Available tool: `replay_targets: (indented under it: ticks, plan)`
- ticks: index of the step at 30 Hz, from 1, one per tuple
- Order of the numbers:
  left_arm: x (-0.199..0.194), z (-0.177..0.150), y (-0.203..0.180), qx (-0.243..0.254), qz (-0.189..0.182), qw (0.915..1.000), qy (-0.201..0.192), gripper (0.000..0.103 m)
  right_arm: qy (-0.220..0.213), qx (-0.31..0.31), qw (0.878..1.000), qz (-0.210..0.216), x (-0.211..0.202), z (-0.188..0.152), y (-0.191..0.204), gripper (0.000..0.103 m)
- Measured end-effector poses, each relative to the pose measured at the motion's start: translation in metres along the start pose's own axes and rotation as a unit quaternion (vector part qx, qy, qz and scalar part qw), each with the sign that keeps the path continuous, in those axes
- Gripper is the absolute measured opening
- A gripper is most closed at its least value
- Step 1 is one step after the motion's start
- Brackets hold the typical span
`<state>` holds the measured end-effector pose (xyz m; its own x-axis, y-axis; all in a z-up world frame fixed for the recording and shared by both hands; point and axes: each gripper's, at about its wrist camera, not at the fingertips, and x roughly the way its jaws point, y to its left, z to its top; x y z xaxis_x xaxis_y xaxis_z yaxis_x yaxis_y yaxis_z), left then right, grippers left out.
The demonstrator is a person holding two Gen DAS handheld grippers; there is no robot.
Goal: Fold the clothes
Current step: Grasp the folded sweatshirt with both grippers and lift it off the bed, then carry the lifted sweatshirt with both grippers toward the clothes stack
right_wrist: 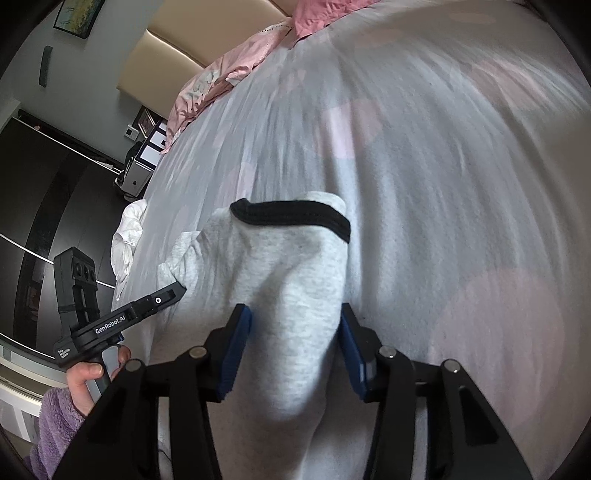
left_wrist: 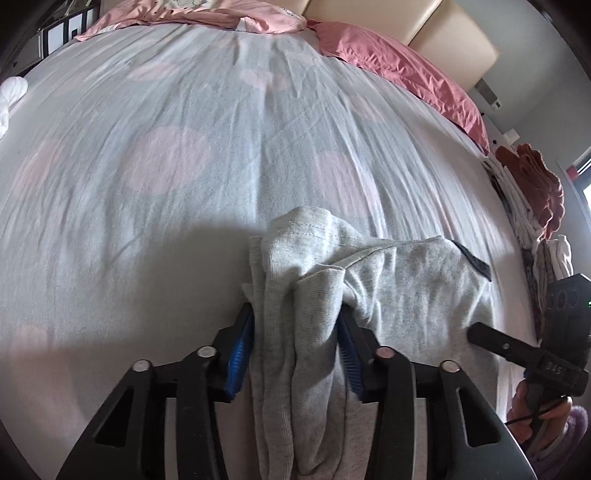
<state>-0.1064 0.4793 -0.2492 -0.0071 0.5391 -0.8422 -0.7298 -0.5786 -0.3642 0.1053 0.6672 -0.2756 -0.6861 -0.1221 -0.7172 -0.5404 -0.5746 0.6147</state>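
Observation:
A light grey garment (left_wrist: pixel 399 280) with a black trimmed edge (right_wrist: pixel 291 216) hangs over the bed. My left gripper (left_wrist: pixel 295 343) is shut on a bunched hem of the grey garment, cloth filling the space between its blue pads (left_wrist: pixel 240 354). My right gripper (right_wrist: pixel 295 343) is shut on another part of the same garment (right_wrist: pixel 280 280), near the black trim. Each gripper shows in the other's view: the right one (left_wrist: pixel 476 332) at the far right, the left one (right_wrist: pixel 173 293) at the left, both touching the cloth.
The bed sheet (left_wrist: pixel 184 166) is pale grey-blue with pink spots. Pink pillows (left_wrist: pixel 406 70) and a beige headboard (left_wrist: pixel 443 33) lie at the far end. A white garment (right_wrist: pixel 127 236) lies at the bed's left edge. A clothes pile (left_wrist: pixel 532 192) stands right of the bed.

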Motion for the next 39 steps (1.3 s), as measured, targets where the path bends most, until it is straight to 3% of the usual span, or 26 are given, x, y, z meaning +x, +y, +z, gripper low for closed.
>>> replay_targets:
  ticks: [4, 6, 14, 23, 32, 39]
  plan:
    - [-0.002, 0.0, -0.005, 0.01, -0.004, 0.9999, -0.012, 0.026, -0.002, -0.003, 1.0, 0.007, 0.0, -0.001, -0.001, 0.025]
    - [-0.004, -0.001, -0.01, 0.023, 0.004, 0.9995, -0.02, 0.023, -0.006, -0.009, 1.0, 0.007, -0.001, -0.001, 0.001, 0.022]
    - [-0.028, -0.004, -0.022, 0.042, 0.007, 0.9973, -0.061, 0.016, -0.044, -0.048, 0.998, -0.003, -0.02, -0.005, 0.022, 0.017]
    - [-0.093, -0.021, -0.054, 0.07, -0.002, 0.9879, -0.138, 0.014, -0.107, -0.098, 0.989, -0.015, -0.075, -0.029, 0.059, 0.015]
    - [-0.173, -0.035, -0.128, 0.127, -0.039, 0.9643, -0.229, 0.013, -0.208, -0.111, 0.971, -0.03, -0.18, -0.054, 0.087, 0.014]
    - [-0.22, -0.039, -0.225, 0.207, -0.084, 0.9357, -0.273, 0.013, -0.301, -0.115, 0.945, -0.064, -0.295, -0.072, 0.081, 0.014]
